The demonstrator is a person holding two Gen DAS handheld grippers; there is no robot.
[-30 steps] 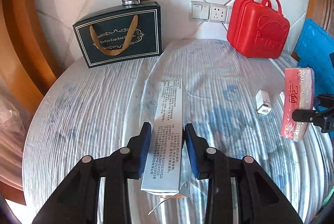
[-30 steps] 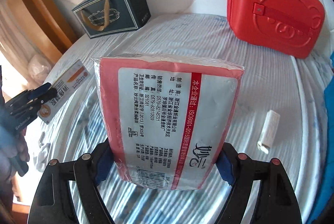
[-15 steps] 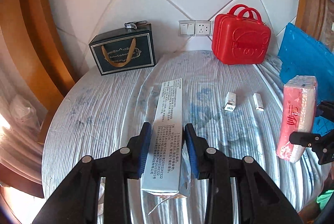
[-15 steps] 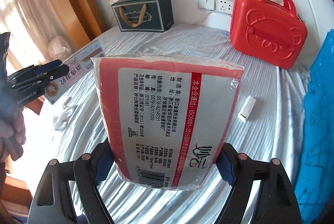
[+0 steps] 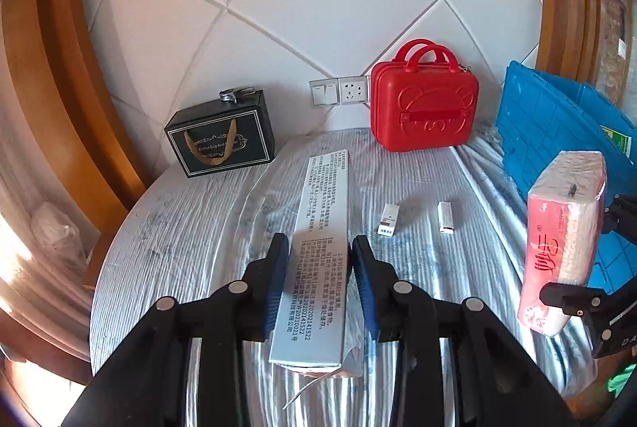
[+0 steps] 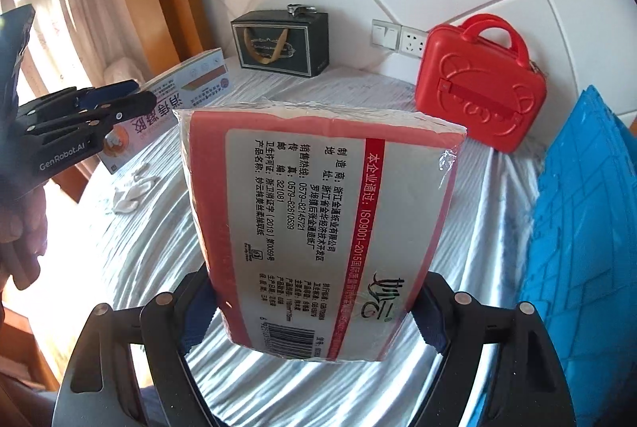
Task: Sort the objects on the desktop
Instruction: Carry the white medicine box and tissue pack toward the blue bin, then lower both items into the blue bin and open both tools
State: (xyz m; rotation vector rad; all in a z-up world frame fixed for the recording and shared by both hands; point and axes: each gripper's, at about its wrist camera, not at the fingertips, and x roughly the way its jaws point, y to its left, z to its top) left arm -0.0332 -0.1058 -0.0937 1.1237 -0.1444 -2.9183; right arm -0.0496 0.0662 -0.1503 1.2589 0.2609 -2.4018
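1. Holding two items off the table (image 5: 191, 228) right now, one per gripper, both lifted above the striped cloth.
2. My left gripper (image 5: 318, 263) is pinching a long grey box (image 5: 322, 247) w/ printed text; blue pads press its two long sides near the rear half, box sticks out fwd past the tips, torn end flap hangs at the back.
3. My right gripper (image 6: 314, 303) is clamped wide on a red tissue pack (image 6: 318, 212), pads on its lower left & right edges, pack stands up btw the fingers, label side to cam.
4. Left cam also shows that pack (image 5: 561, 239) at far right, near the blue crate (image 5: 557, 132).
5. On table, well apart from both grippers: two small white boxes (image 5: 388, 220), red mini suitcase (image 5: 424, 108) & dark gift bag (image 5: 223, 140) by the wall.
6. Right cam: crumpled white bits (image 6: 133, 192) on cloth below left gripper.
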